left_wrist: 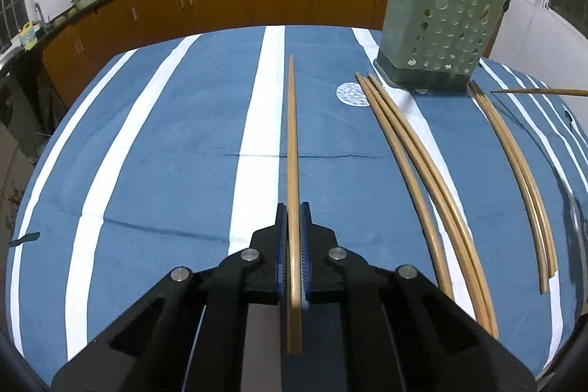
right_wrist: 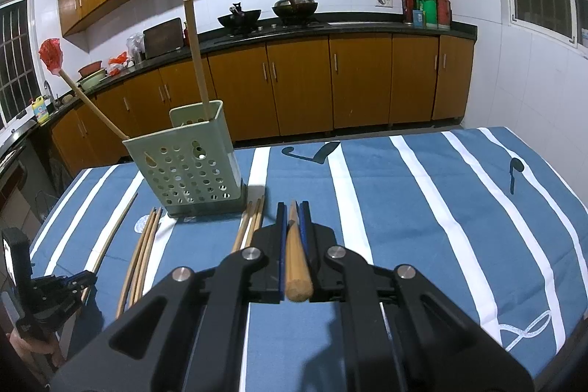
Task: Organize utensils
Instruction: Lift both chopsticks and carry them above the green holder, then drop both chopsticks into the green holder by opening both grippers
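Observation:
My left gripper (left_wrist: 293, 208) is shut on a long wooden chopstick (left_wrist: 292, 135) that points away over the striped cloth. My right gripper (right_wrist: 293, 206) is shut on another wooden chopstick (right_wrist: 295, 259), thick end toward the camera. A green perforated utensil holder (left_wrist: 437, 32) stands at the far right in the left wrist view; it also shows in the right wrist view (right_wrist: 187, 160), holding two chopsticks (right_wrist: 196, 54). Three loose chopsticks (left_wrist: 415, 164) lie right of my left gripper, with two more (left_wrist: 514, 164) further right. The left gripper (right_wrist: 70, 285) appears low left in the right wrist view.
The table wears a blue cloth with white stripes (left_wrist: 165, 153). Loose chopsticks lie in front of the holder in the right wrist view (right_wrist: 141, 256) and beside my right gripper (right_wrist: 250, 223). Kitchen cabinets and a counter with woks (right_wrist: 294, 6) stand behind the table.

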Action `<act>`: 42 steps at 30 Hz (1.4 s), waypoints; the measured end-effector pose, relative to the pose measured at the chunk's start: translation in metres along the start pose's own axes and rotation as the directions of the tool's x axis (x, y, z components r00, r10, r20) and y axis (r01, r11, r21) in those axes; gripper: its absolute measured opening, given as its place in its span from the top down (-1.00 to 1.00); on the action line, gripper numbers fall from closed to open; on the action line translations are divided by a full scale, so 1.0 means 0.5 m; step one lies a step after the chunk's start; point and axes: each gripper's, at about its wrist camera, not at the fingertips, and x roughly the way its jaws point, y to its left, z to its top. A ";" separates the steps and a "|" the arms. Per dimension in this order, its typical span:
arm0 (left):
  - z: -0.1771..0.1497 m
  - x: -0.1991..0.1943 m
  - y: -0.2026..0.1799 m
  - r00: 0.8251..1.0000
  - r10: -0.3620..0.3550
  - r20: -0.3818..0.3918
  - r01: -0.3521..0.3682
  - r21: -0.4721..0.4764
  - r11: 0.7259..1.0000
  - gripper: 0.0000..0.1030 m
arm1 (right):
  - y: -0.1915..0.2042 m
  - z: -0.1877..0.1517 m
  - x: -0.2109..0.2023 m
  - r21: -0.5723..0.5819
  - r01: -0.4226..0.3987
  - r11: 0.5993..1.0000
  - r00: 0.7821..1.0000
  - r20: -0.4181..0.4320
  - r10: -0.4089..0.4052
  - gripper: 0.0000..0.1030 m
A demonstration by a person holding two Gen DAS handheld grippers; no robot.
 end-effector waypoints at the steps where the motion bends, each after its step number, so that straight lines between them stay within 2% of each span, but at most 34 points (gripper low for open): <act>1: 0.004 -0.005 0.001 1.000 0.000 0.006 0.000 0.001 1.000 0.85 | 0.001 0.002 -0.001 -0.001 0.001 1.000 1.000 0.004 -0.001 0.84; 6: 0.055 -0.084 0.009 0.990 -0.026 0.136 0.029 -0.018 0.999 0.85 | -0.003 0.024 -0.024 0.001 0.002 1.000 0.999 0.050 -0.002 0.84; 11: 0.118 -0.178 0.022 0.957 -0.054 0.286 0.073 -0.057 0.996 0.85 | -0.006 0.047 -0.041 0.007 -0.008 1.000 0.996 0.087 0.007 0.84; 14: 0.145 -0.208 0.026 0.940 -0.063 0.335 0.094 -0.075 0.993 0.85 | -0.004 0.054 -0.046 0.003 -0.013 1.000 0.995 0.097 0.013 0.84; 17: 0.167 -0.227 0.026 0.931 -0.076 0.357 0.114 -0.085 0.990 0.86 | -0.003 0.066 -0.054 0.006 -0.033 0.999 0.994 0.107 0.032 0.85; 22: 0.205 -0.279 0.008 0.902 -0.134 0.411 0.177 -0.068 0.982 0.86 | 0.002 0.124 -0.103 0.039 -0.157 0.987 0.975 0.168 0.148 0.85; 25: 0.228 -0.321 -0.020 0.869 -0.165 0.466 0.205 -0.035 0.978 0.86 | 0.022 0.159 -0.135 0.025 -0.223 0.975 0.953 0.216 0.212 0.85; 28: 0.257 -0.358 -0.053 0.826 -0.175 0.536 0.212 -0.008 0.977 0.86 | 0.049 0.195 -0.161 -0.009 -0.255 0.967 0.930 0.273 0.247 0.85; 31: 0.291 -0.385 -0.084 0.778 -0.177 0.603 0.217 0.007 0.976 0.86 | 0.078 0.228 -0.171 -0.041 -0.254 0.966 0.910 0.329 0.254 0.85; 33: 0.318 -0.397 -0.104 0.739 -0.163 0.653 0.206 0.011 0.978 0.86 | 0.097 0.248 -0.169 -0.061 -0.242 0.968 0.899 0.363 0.247 0.85; 36: 0.344 -0.392 -0.117 0.705 -0.146 0.694 0.201 0.002 0.980 0.86 | 0.116 0.271 -0.155 -0.068 -0.232 0.970 0.887 0.395 0.240 0.85; 39: 0.356 -0.370 -0.128 0.700 -0.142 0.700 0.204 -0.005 0.979 0.86 | 0.128 0.291 -0.135 -0.074 -0.216 0.974 0.874 0.431 0.226 0.85; 42: 0.359 -0.329 -0.133 0.719 -0.143 0.681 0.210 -0.016 0.978 0.86 | 0.137 0.299 -0.105 -0.082 -0.193 0.978 0.870 0.447 0.209 0.85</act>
